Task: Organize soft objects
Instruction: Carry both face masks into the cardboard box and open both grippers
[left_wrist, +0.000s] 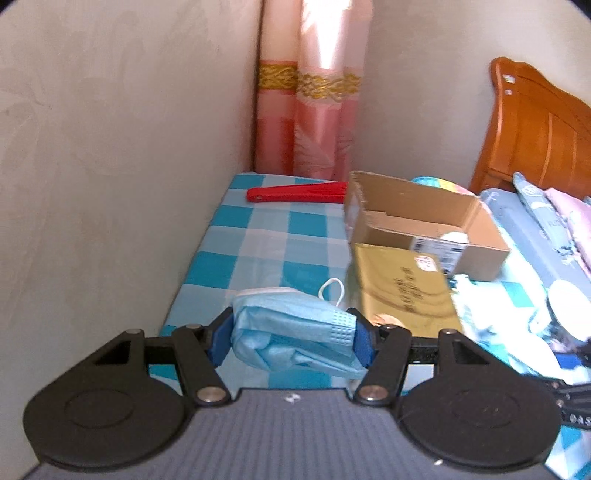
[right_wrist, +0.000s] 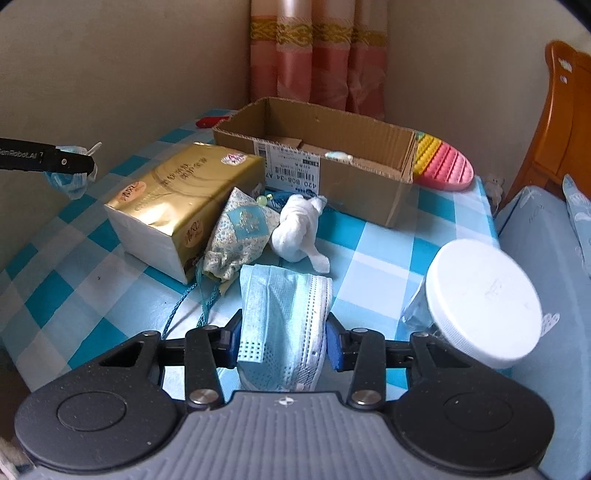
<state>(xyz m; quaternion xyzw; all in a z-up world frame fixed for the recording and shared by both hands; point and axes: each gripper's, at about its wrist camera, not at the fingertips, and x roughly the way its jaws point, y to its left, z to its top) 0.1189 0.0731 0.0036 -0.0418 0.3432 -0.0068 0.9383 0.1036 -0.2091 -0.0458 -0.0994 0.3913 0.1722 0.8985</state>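
Blue masks fill both tools: left gripper (left_wrist: 291, 334) clamps one face mask (left_wrist: 295, 328), right gripper (right_wrist: 283, 341) squeezes another mask (right_wrist: 284, 325) above the checked tablecloth (right_wrist: 388, 251).

bedroom: wooden headboard (left_wrist: 535, 129), pink curtain (left_wrist: 314, 92)

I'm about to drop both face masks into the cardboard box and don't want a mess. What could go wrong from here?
1. The left mask's white ear loop sticks up loose and could snag on the cardboard box rim.
2. The right gripper grips its mask right beside the tilted white-lidded jar, so a swing might knock it over.
3. The gold tissue pack and white rolled cloth lie on the way to the box.
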